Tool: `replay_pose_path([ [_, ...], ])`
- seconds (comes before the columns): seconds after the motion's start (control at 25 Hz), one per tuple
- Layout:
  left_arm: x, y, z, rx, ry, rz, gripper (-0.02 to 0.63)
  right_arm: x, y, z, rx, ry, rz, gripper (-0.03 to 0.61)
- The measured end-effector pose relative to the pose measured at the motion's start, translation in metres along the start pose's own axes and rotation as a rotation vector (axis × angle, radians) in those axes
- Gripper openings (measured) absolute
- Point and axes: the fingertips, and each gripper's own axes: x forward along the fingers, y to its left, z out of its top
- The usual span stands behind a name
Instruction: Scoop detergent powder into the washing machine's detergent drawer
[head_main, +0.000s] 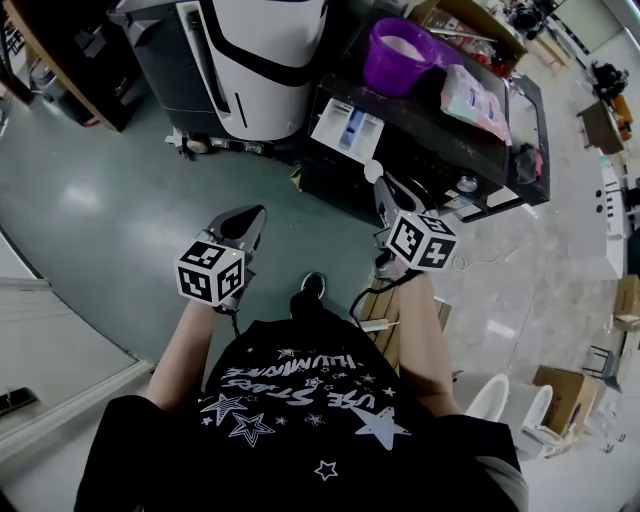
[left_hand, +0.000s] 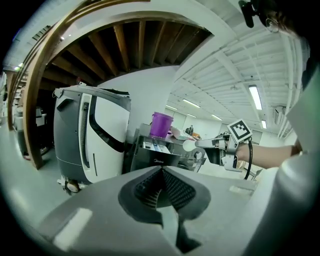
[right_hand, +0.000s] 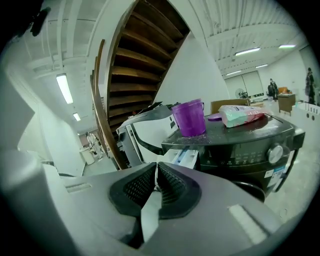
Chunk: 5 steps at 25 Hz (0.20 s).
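Observation:
The black washing machine (head_main: 440, 140) stands ahead with its white detergent drawer (head_main: 347, 128) pulled open. On its top sit a purple cup (head_main: 398, 55) holding white powder and a pale detergent bag (head_main: 476, 102). My right gripper (head_main: 390, 195) is shut on the handle of a white scoop (head_main: 373, 172), whose bowl hovers just short of the drawer. The handle (right_hand: 149, 212) shows between the shut jaws in the right gripper view, where the cup (right_hand: 190, 117) and drawer (right_hand: 182, 156) lie ahead. My left gripper (head_main: 245, 222) is shut and empty, left of the machine.
A large white and grey machine (head_main: 250, 60) stands left of the washer. A wooden staircase (right_hand: 135, 65) rises behind. Cardboard boxes (head_main: 565, 385) and white chairs (head_main: 515, 400) sit at the lower right. Grey floor (head_main: 90, 200) spreads to the left.

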Motion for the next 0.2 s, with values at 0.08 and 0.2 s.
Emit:
replay_pose_path([
  [0.08, -0.017, -0.004, -0.007, 0.008, 0.000, 0.001, 0.002, -0.011, 0.010, -0.010, 0.005, 0.002, 0.004, 0.035],
  [0.2, -0.046, -0.012, -0.026, -0.004, 0.010, 0.000, 0.002, -0.030, 0.028, -0.031, 0.018, 0.021, 0.012, 0.035],
])
